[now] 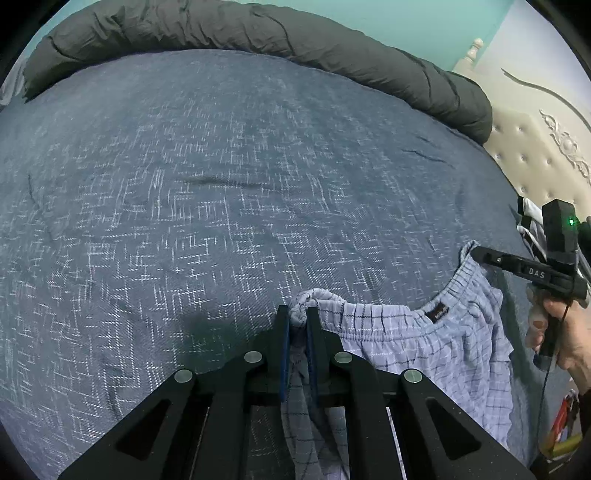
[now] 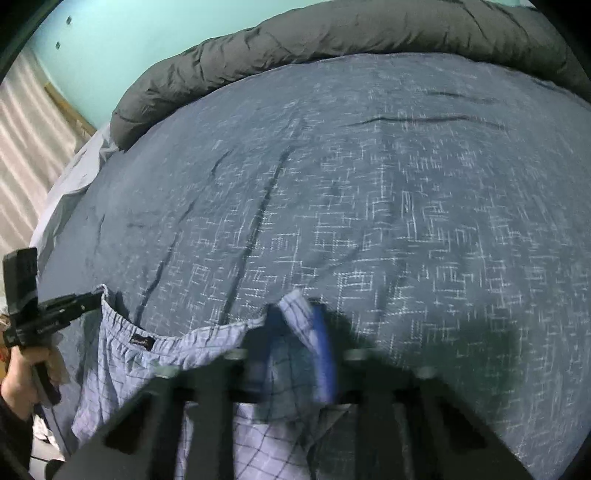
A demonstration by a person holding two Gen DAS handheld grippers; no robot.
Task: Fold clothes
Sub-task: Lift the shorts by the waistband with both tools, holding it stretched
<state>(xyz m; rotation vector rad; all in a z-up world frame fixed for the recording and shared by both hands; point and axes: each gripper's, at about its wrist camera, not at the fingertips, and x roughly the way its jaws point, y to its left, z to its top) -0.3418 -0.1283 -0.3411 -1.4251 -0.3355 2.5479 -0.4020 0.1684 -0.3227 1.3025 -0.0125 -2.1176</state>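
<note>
While the checked shorts hang above the bed, the left tongs are clamped on one waistband corner. The right tongs are clamped on the opposite corner.

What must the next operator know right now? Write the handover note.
Left tongs: shut on one end of the checked shorts' elastic waistband.
Right tongs: shut on the other end; that view is blurred.
Shorts hang between the two, waistband up, above the blue bedspread. Grey duvet is rolled along the far edge.
Done: shorts picked up by the waistband.
Left: lay them flat on the bedspread, then fold.
</note>
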